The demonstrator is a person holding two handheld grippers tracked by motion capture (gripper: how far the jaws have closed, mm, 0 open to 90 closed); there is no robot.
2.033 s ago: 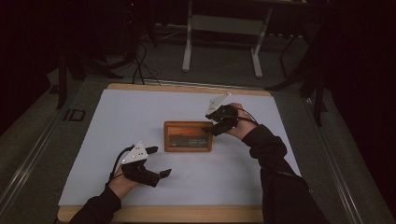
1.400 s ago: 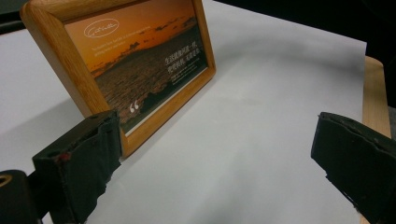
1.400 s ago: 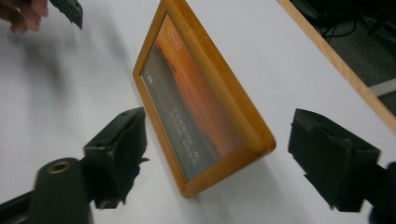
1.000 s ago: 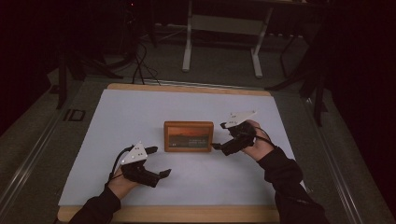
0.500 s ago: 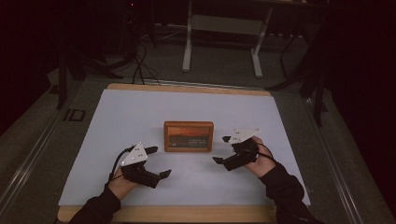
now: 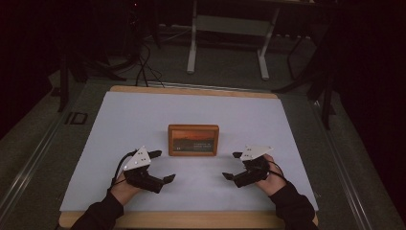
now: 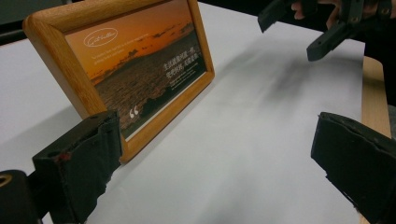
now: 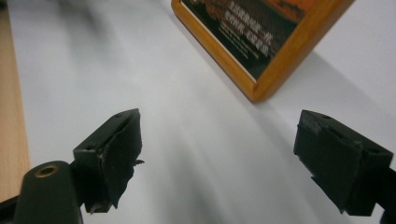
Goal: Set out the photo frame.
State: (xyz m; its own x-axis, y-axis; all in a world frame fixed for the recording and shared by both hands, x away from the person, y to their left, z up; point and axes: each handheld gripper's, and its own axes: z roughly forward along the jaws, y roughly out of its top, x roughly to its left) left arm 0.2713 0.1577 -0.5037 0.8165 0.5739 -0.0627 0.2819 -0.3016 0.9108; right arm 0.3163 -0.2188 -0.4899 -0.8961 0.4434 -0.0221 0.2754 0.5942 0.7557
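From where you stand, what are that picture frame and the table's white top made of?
The picture frame looks like light wood, with visible grain and a smooth rounded edge. The white top seems a matte sheet, maybe paper or laminate, over a wooden table edge.

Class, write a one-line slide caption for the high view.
Two open grippers, left gripper and right gripper, flank an upright wooden picture frame on a white table.

place: lab | cues: white-topped table (image 6: 143, 120), floor cables (image 6: 143, 67), metal stand (image 6: 227, 28)

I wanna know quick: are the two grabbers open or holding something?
Left gripper: open, holding nothing.
Right gripper: open, holding nothing.
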